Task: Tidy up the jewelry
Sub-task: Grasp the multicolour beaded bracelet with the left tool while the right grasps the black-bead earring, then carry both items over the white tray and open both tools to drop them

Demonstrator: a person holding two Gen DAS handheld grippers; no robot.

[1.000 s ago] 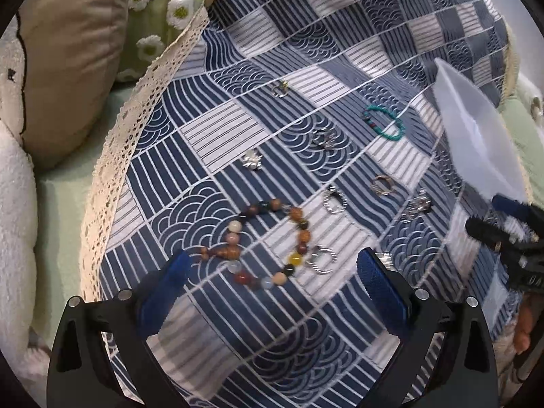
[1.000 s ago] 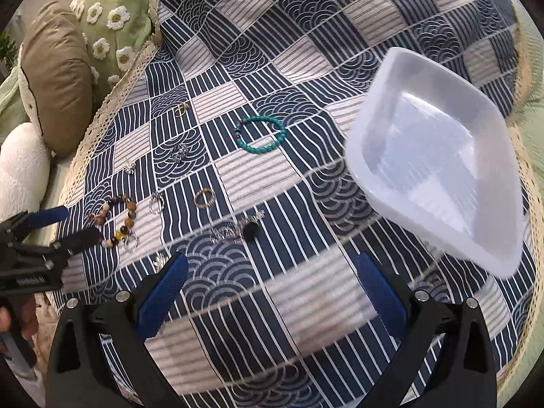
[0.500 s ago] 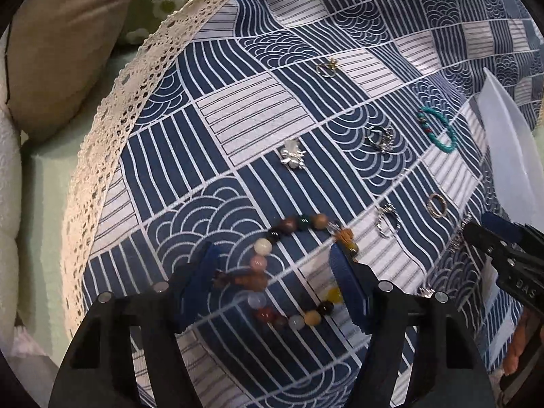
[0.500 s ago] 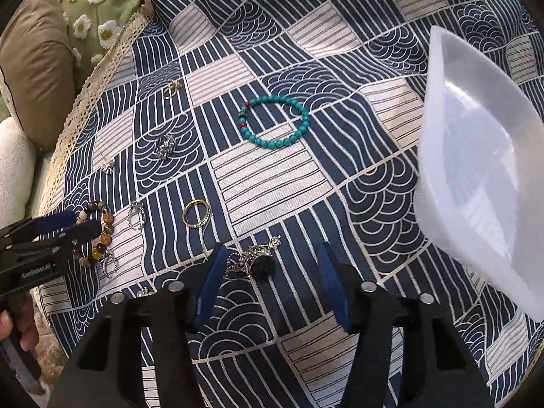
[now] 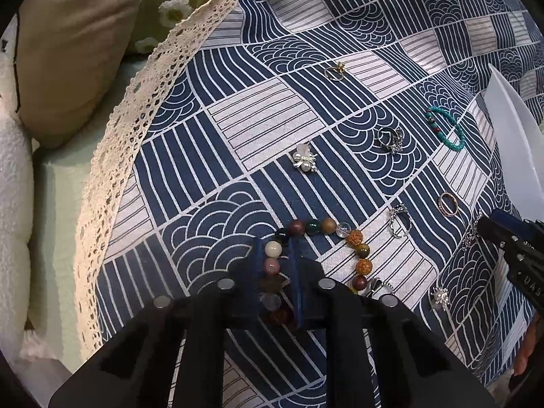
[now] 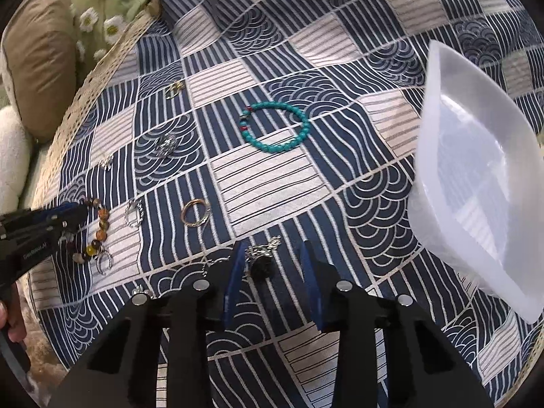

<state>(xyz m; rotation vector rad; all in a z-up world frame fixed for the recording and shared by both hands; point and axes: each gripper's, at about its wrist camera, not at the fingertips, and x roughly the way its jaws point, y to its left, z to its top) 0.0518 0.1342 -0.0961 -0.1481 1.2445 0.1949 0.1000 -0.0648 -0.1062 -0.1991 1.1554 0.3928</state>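
Observation:
Jewelry lies scattered on a navy and white patterned cloth (image 5: pixel 258 125). My left gripper (image 5: pixel 276 258) is shut on one side of the multicoloured bead bracelet (image 5: pixel 343 229), which rests on the cloth; it also shows in the right wrist view (image 6: pixel 98 234). My right gripper (image 6: pixel 273 272) is partly open, its jaws either side of a dark silver pendant (image 6: pixel 260 260) on a thin chain. A turquoise bead bracelet (image 6: pixel 275 131) lies further out. The translucent white tray (image 6: pixel 476 176) sits at the right.
Several rings and charms lie around: a gold ring (image 6: pixel 194 211), silver rings (image 5: pixel 399 221), (image 5: pixel 391 139), a pearl brooch (image 5: pixel 304 161). A lace edge (image 5: pixel 142 95) borders the cloth. Brown (image 5: pixel 68 44) and daisy cushions (image 6: pixel 108 10) lie at the left.
My left gripper moved down and closed on the multicoloured bead bracelet. My right gripper came down over the pendant and its jaws narrowed around it.

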